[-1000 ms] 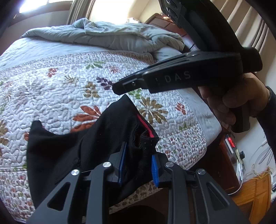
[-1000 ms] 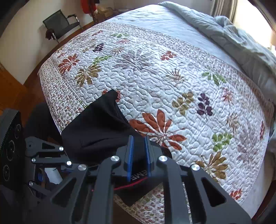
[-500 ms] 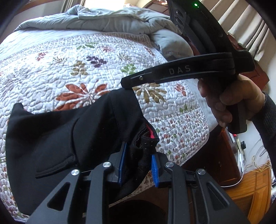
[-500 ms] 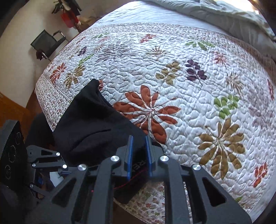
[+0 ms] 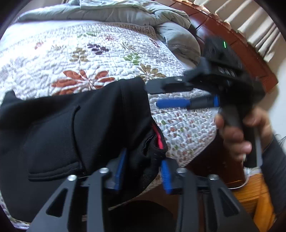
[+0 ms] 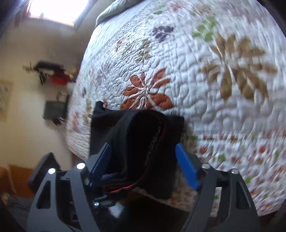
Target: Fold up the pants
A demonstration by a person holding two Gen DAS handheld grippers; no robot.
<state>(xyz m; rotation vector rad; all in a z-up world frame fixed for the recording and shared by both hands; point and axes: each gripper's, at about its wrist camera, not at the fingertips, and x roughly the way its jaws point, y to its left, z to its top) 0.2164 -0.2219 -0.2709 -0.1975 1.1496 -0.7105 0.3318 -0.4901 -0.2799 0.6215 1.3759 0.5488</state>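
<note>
Black pants [image 5: 75, 125] with a red inner waistband lie over the near edge of a quilted floral bed. My left gripper [image 5: 143, 173] is shut on the bunched waistband, blue pads pressing the cloth. In the left wrist view my right gripper [image 5: 157, 97] is off to the right of the pants with its jaws spread and nothing between them. In the right wrist view the right gripper [image 6: 143, 160] is open, its blue pads [image 6: 185, 166] wide apart on either side of the pants' waistband [image 6: 143, 135], which is loose between them.
The floral quilt [image 5: 89, 58] covers the bed, with a grey duvet [image 5: 125, 14] heaped at the far end by a wooden headboard [image 5: 241, 46]. A wooden nightstand [image 5: 255, 196] stands at the right. A wall and a dark chair [image 6: 55, 108] lie beyond the bed's left side.
My right gripper has opened and let go of the waistband, and has swung round. The left gripper keeps its hold, and the pants have moved further onto the quilt.
</note>
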